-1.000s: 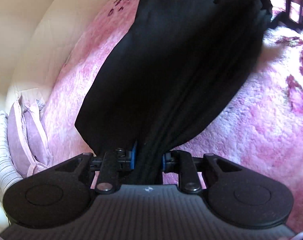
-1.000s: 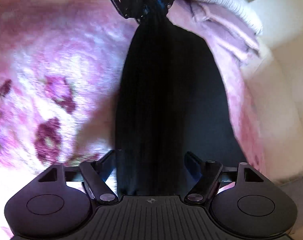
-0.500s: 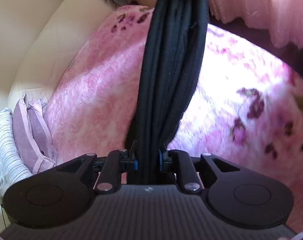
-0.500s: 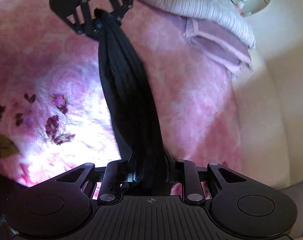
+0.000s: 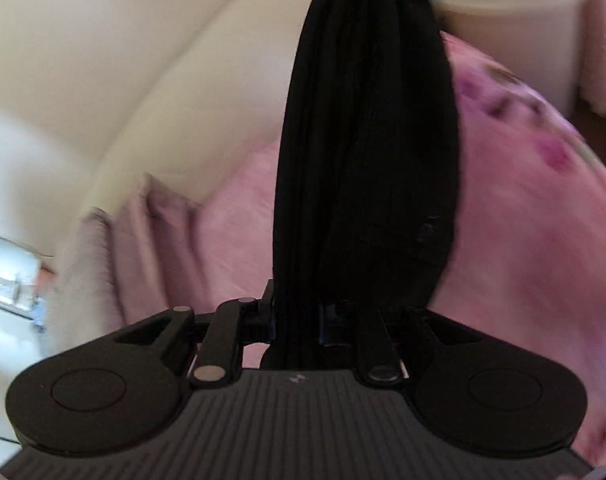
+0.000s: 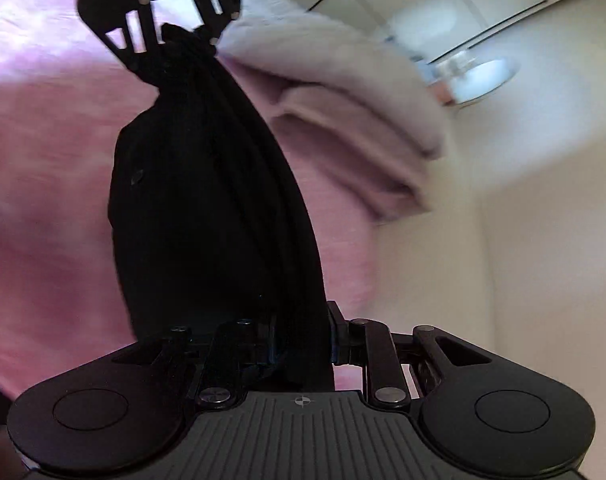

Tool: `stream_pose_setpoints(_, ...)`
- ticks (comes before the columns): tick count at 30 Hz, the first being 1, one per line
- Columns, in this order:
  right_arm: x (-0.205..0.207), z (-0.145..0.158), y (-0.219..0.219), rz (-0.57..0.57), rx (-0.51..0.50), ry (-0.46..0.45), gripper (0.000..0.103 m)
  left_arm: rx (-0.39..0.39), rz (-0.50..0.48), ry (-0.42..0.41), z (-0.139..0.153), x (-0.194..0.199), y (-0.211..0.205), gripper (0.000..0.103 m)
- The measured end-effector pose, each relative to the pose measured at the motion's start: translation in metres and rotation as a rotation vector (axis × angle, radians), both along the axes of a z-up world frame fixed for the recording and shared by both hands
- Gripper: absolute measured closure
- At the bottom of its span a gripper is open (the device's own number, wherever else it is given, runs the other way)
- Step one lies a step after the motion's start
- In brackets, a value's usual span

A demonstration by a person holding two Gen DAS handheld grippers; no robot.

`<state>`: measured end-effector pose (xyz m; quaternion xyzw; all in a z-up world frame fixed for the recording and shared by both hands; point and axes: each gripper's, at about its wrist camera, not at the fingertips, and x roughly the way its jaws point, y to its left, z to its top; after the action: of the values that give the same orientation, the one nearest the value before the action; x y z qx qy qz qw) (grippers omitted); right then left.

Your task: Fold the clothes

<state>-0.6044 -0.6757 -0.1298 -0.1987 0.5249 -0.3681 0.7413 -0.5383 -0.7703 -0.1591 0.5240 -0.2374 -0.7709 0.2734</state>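
A black garment [image 5: 367, 152] is stretched as a bunched band between the two tools, clear of the bed. One end is clamped in the left tool [image 5: 297, 316], the other in the right tool [image 6: 301, 332], both closed tight on the cloth. Below it lies a pink floral blanket [image 5: 535, 240]; folded mauve bedding [image 6: 343, 120] lies beyond the left tool, a cream wall [image 5: 103, 40] behind.

no readable text, labels or numbers
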Motion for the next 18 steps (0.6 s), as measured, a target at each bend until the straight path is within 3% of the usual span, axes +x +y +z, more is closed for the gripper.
stream_pose_setpoints(2,-0.038,-0.001,-0.041,0.003,-0.047,-0.018,0.081,-0.035,0.032,0.009,-0.002,-0.037,-0.019,0.088)
stream_pose_setpoints(4,-0.071,-0.023,-0.075,-0.001,-0.072,-0.013,0.081,-0.044,0.051,0.001,-0.026,-0.071,-0.031,0.088)
stream_pose_setpoints(7,-0.11,-0.085,-0.103,-0.012,-0.073,0.012,0.081,-0.021,0.065,-0.037,-0.095,-0.112,-0.04,0.088)
stream_pose_setpoints(11,-0.143,-0.184,-0.122,-0.045,0.08,0.058,0.08,0.088,0.061,-0.112,-0.184,-0.142,-0.031,0.087)
stream_pose_setpoints(12,-0.147,-0.194,-0.118,-0.053,0.1,0.052,0.08,0.116,0.058,-0.131,-0.204,-0.147,-0.027,0.087)
stream_pose_setpoints(16,-0.161,-0.233,-0.103,-0.085,0.18,0.027,0.078,0.169,0.076,-0.124,-0.202,-0.137,-0.023,0.085)
stream_pose_setpoints(18,-0.158,-0.23,-0.099,-0.104,0.19,0.002,0.077,0.195,0.085,-0.12,-0.2,-0.132,-0.022,0.084)
